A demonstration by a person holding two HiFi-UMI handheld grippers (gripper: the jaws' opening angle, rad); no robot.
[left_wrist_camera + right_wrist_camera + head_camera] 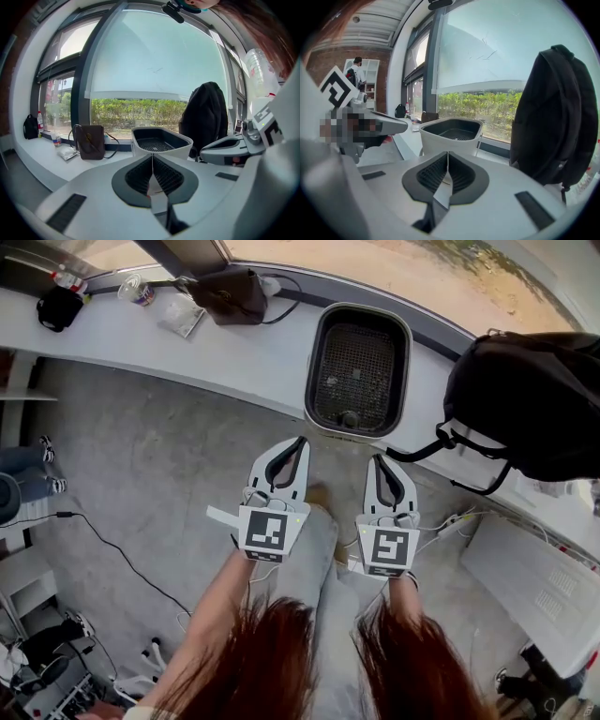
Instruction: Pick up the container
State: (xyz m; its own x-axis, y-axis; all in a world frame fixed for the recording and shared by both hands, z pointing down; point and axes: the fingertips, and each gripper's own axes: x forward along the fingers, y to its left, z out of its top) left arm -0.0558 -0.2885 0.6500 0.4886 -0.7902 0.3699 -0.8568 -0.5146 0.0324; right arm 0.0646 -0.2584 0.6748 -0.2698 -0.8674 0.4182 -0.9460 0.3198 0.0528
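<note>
Head view showed the white rounded-rectangular plastic container with a dark grid floor (pixel 357 371) standing on the pale grey worktop (pixel 187 352) below the window. It was just ahead of both grippers and apart from them. The left gripper (pixel 301 442) and the right gripper (pixel 377 459) pointed towards it side by side, each with its fingers pressed together and gripping nothing. A black fabric backpack (pixel 530 399) stood at the container's right, and a brown leather handbag (pixel 230 294) sat farther left.
</note>
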